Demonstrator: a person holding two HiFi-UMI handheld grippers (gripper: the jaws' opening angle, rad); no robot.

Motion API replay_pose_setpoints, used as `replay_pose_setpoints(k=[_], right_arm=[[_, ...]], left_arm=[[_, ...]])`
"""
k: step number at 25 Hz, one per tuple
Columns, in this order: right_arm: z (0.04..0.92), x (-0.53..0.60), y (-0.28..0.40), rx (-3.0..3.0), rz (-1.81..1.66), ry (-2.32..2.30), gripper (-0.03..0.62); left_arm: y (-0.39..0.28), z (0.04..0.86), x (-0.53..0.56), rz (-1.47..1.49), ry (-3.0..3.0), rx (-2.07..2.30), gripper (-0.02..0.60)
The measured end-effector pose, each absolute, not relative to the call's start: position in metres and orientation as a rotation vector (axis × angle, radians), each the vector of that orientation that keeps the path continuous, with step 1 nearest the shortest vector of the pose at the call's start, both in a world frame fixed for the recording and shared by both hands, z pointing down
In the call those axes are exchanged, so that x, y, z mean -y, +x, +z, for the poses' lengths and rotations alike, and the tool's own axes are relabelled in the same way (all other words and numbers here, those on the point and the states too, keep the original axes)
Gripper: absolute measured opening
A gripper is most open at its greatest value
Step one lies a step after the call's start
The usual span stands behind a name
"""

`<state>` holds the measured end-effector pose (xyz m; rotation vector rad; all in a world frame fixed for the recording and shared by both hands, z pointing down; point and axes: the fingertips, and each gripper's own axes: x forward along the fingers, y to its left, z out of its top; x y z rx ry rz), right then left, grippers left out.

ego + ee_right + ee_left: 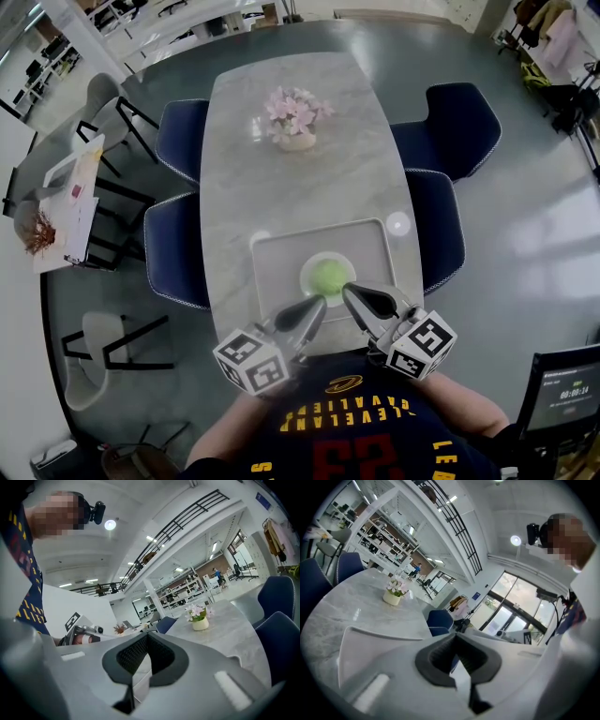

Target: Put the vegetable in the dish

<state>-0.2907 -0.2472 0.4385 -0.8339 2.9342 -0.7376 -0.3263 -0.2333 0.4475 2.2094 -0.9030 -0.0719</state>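
Note:
A round green vegetable [326, 277] lies in a small white dish [306, 265], which stands on a pale grey tray [272, 246] near the table's front edge. In the head view, my left gripper [317, 307] points at the dish from the front left, its tip just short of the rim. My right gripper [351, 293] points in from the front right, close beside the dish. Both are shut with nothing between the jaws. In the left gripper view, the left gripper [455, 635] faces over the table; the right gripper [146, 635] does so in its own view. Neither view shows the dish.
A pot of pink flowers [296, 122] stands at the far middle of the marble table [234, 169]. A small white disc [397, 223] lies right of the tray. Dark blue chairs [448, 131] line both long sides.

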Motion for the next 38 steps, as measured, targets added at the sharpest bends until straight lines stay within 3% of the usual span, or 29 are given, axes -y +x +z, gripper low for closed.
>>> replay_pose_setpoints(k=[38], right_arm=[[0.448, 0.249, -0.294, -2.939, -0.789, -0.827, 0.006]], left_arm=[[-0.331, 0.461, 0.232, -0.041, 2.152, 0.927, 0.002]])
